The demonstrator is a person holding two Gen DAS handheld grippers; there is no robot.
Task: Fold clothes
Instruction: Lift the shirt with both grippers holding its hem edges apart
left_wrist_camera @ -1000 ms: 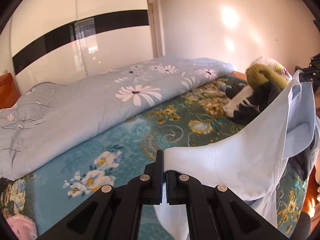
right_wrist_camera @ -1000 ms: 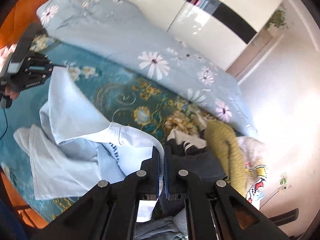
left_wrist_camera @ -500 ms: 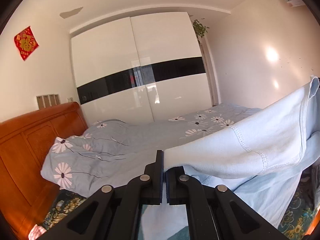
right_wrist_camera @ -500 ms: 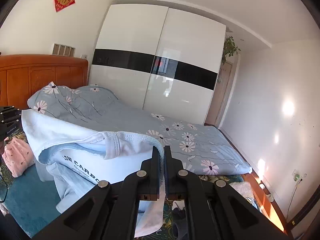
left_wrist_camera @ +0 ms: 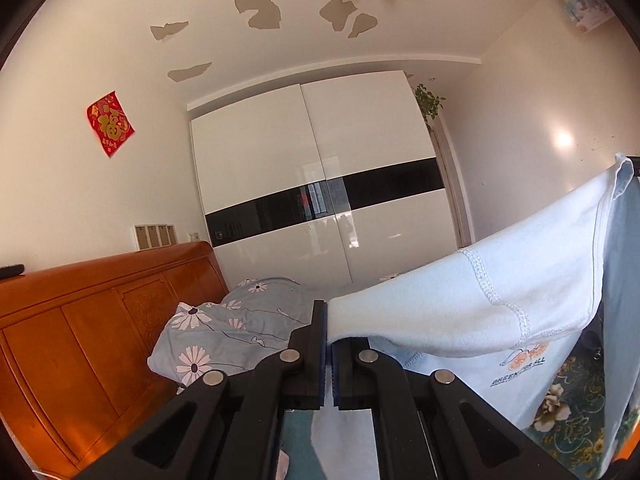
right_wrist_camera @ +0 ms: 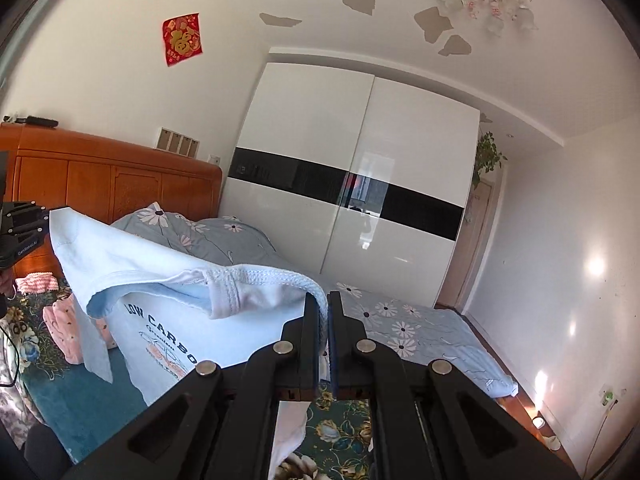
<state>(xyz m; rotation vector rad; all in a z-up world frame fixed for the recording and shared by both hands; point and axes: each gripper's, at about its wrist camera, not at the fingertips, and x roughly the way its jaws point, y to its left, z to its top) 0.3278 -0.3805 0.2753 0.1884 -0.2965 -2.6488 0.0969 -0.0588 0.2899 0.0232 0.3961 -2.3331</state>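
A light blue T-shirt [left_wrist_camera: 500,304] with printed lettering hangs stretched in the air between my two grippers, above the bed. My left gripper [left_wrist_camera: 327,316] is shut on one edge of the shirt. My right gripper [right_wrist_camera: 323,308] is shut on the ribbed collar of the same shirt [right_wrist_camera: 168,304]. In the right wrist view the left gripper [right_wrist_camera: 24,228] shows at the far left, holding the shirt's other end. The shirt's lower part hangs down and hides some of the bed.
A bed with a teal floral sheet [right_wrist_camera: 332,432] and a grey daisy-print duvet [right_wrist_camera: 400,332] lies below. An orange wooden headboard [left_wrist_camera: 80,340] stands at the left. A white wardrobe [left_wrist_camera: 320,184] is behind. Pink clothes [right_wrist_camera: 60,324] lie by the headboard.
Both grippers have risen with the shirt and tilted upward; the views went from looking down at the bed to the wardrobe and ceiling. The shirt now hangs lifted between them.
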